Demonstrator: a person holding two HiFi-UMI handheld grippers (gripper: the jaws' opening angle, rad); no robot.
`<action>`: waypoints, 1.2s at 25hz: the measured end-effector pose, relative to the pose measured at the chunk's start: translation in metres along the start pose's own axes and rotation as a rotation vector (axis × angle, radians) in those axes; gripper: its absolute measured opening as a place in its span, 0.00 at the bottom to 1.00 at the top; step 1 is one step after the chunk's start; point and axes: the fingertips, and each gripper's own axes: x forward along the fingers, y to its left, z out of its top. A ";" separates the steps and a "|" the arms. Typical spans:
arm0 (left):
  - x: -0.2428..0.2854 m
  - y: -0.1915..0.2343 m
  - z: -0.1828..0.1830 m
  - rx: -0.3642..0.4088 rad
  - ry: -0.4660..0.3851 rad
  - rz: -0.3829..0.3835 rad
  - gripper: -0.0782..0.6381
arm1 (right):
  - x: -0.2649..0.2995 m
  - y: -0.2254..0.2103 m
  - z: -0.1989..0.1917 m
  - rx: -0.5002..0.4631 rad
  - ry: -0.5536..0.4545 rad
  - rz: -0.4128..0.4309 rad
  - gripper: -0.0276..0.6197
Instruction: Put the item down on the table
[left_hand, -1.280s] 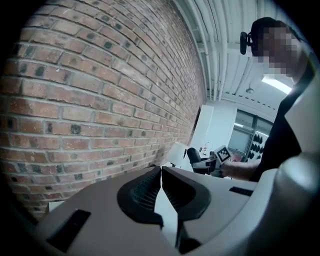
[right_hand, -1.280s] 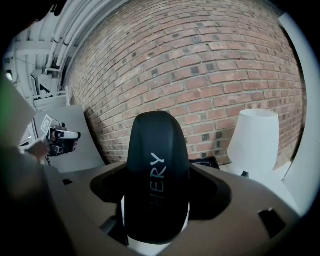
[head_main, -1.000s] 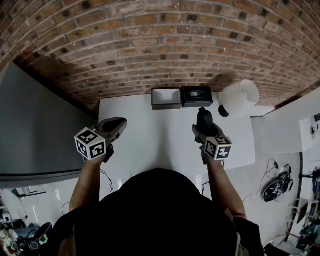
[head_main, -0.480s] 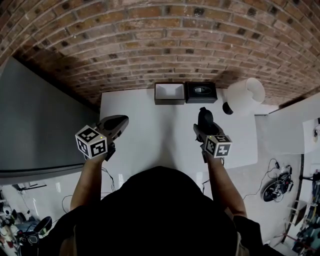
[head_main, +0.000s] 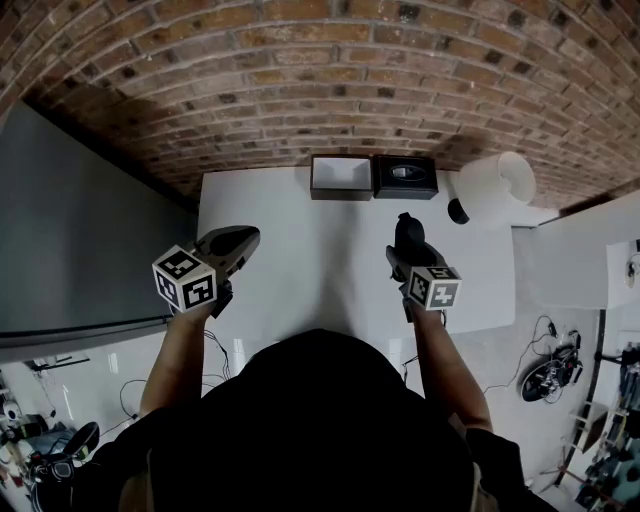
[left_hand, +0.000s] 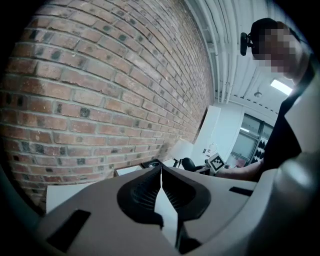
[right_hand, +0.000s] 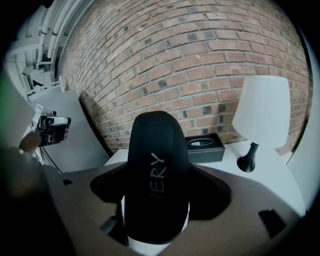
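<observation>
Black item (right_hand: 156, 180), clamped in right hand-held gripper (head_main: 406, 232), over white table (head_main: 300, 225)

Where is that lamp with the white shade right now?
In the head view, the lamp stands at the white table's far right corner by the brick wall, just right of the black box.

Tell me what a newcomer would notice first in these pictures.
First, the black rounded item gripped in the right tongs, held above the white table. Next, the white lamp at the table's far right corner, and the open box beside the black box along the back edge, by the brick wall. The left tongs are shut and empty.
</observation>
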 end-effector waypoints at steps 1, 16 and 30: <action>0.000 0.001 -0.003 -0.005 0.003 0.002 0.14 | 0.001 -0.001 -0.003 0.000 0.009 -0.003 0.59; -0.001 0.013 -0.021 -0.037 0.035 0.033 0.14 | 0.043 -0.014 -0.068 0.030 0.147 0.015 0.59; -0.002 0.018 -0.024 -0.041 0.050 0.072 0.15 | 0.071 -0.031 -0.128 0.059 0.284 0.014 0.59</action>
